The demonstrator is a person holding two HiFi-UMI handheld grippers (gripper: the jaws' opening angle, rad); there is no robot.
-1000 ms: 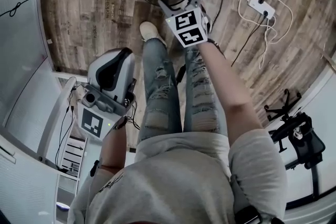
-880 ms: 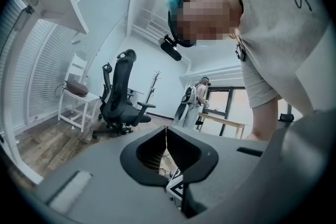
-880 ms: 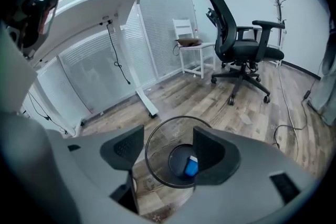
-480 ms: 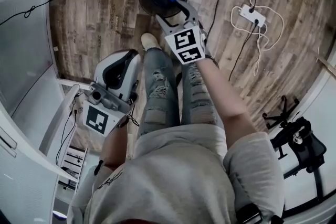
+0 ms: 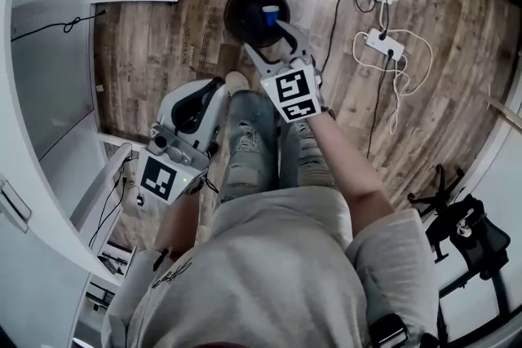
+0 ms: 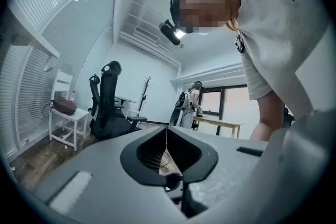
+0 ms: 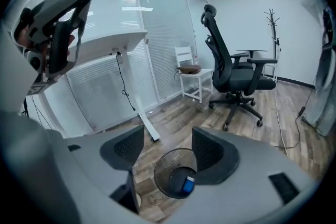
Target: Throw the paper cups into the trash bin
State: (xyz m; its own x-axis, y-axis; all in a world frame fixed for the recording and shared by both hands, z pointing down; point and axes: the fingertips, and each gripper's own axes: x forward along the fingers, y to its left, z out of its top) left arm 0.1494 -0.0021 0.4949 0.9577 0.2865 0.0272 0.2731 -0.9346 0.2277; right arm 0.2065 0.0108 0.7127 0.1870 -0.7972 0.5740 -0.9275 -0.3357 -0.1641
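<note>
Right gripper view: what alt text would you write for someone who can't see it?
The right gripper hangs with open, empty jaws above a round black trash bin holding a blue cup. Beyond stand a black office chair and a white desk.

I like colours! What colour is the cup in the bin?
Blue. The cup shows best in the head view.

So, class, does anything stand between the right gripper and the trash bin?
Nothing visible does. The right gripper hangs open and empty above the trash bin, with only air between them. A blue paper cup already lies inside the bin.
</note>
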